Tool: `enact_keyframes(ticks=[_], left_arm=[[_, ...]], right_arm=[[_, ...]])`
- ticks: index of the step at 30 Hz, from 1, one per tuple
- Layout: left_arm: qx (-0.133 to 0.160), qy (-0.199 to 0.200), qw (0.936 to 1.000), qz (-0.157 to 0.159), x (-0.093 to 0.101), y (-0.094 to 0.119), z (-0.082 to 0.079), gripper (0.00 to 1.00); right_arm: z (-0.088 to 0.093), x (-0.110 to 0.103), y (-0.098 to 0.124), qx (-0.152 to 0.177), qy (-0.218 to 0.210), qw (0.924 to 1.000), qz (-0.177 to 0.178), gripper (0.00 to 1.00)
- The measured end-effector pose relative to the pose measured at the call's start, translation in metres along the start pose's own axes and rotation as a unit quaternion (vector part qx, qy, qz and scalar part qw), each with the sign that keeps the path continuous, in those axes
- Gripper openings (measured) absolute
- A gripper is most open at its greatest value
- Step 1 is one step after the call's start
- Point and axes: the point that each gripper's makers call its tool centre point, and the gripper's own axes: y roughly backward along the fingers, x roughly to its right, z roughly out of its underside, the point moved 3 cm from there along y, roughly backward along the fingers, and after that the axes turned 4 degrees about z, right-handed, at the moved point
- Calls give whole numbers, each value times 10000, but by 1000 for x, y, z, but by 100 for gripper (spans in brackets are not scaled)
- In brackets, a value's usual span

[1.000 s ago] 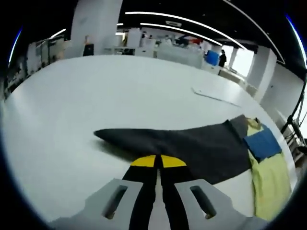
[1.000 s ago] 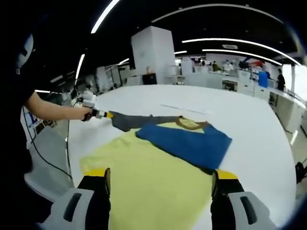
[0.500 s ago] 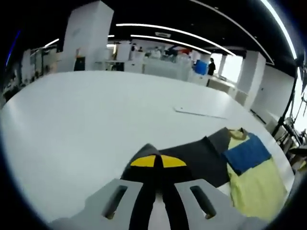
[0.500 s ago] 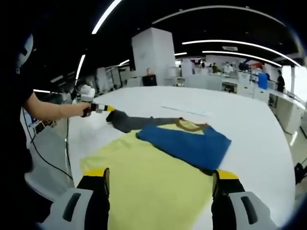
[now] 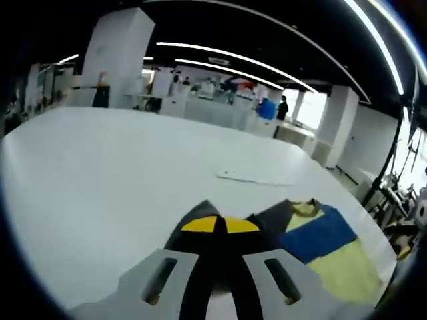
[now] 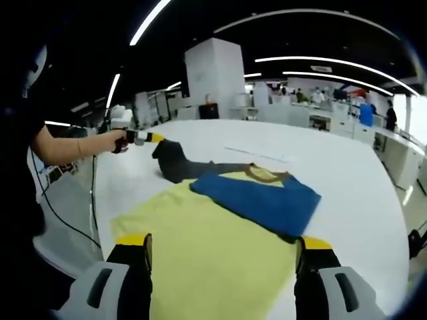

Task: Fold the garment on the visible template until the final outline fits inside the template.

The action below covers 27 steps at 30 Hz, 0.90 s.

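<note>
I see the garment (image 6: 220,240) spread on the white table (image 6: 347,173), and I take its tan collar (image 6: 261,172) as my landmark. On the near side of the collar lies the wide yellow body, with the blue sleeve (image 6: 263,200) folded across it just below the collar. Away from the collar runs the dark grey sleeve (image 6: 180,167), its end lifted off the table.

My left gripper (image 6: 155,139) has its yellow-tipped jaws pressed together on that grey sleeve end (in the left gripper view the dark cloth (image 5: 220,230) bunches right at the tips (image 5: 220,225)). The person's hand (image 6: 120,141) holds it out beyond the sleeve, well apart from the collar.

My right gripper (image 6: 223,257) hovers over the yellow body on the near side of the collar, jaws spread wide with nothing between them.

Beyond the collar a thin flat white sheet (image 5: 257,179) lies on the table.
</note>
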Motion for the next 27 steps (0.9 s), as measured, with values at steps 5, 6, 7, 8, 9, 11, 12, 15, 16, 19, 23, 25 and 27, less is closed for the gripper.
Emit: enact_keyframes(ticks=[5,6,7,8,9,11,12,15,16,19,23,25,27], left_arm=[[142,31,9998,117,21,-4,-9,0],[165,48,9997,148,25,-4,-10,0],[170,55,9997,171,28,-5,-11,0],[190,73,9996,206,34,-6,-12,0],[215,86,9994,239,38,-8,-13,0],[253,122,9992,293,47,-10,-16,0],[294,135,9989,343,53,-12,-18,0],[382,120,9981,476,68,-16,-22,0],[393,93,9979,505,72,-18,-23,0],[421,94,9971,620,86,-23,-26,0],[437,104,9962,749,102,-29,-26,0],[449,79,9955,828,111,-31,-27,0],[438,94,9947,930,121,-35,-27,0]], right_arm=[[1,0,0,3,25,10000,-3,88],[1,0,0,1,28,10000,-7,88],[2,0,0,-4,37,10000,-6,88],[2,0,0,-2,45,10000,-8,88],[3,0,0,4,44,10000,-9,88],[3,0,1,9,37,10000,-10,88],[4,0,1,8,37,10000,-9,88],[5,0,3,5,52,10000,-10,88],[5,0,3,3,50,10000,-7,88],[6,2,5,3,49,10000,8,88],[7,3,7,0,43,10000,33,88],[8,4,8,-10,39,10000,52,88],[9,5,9,-5,28,10000,74,88]])
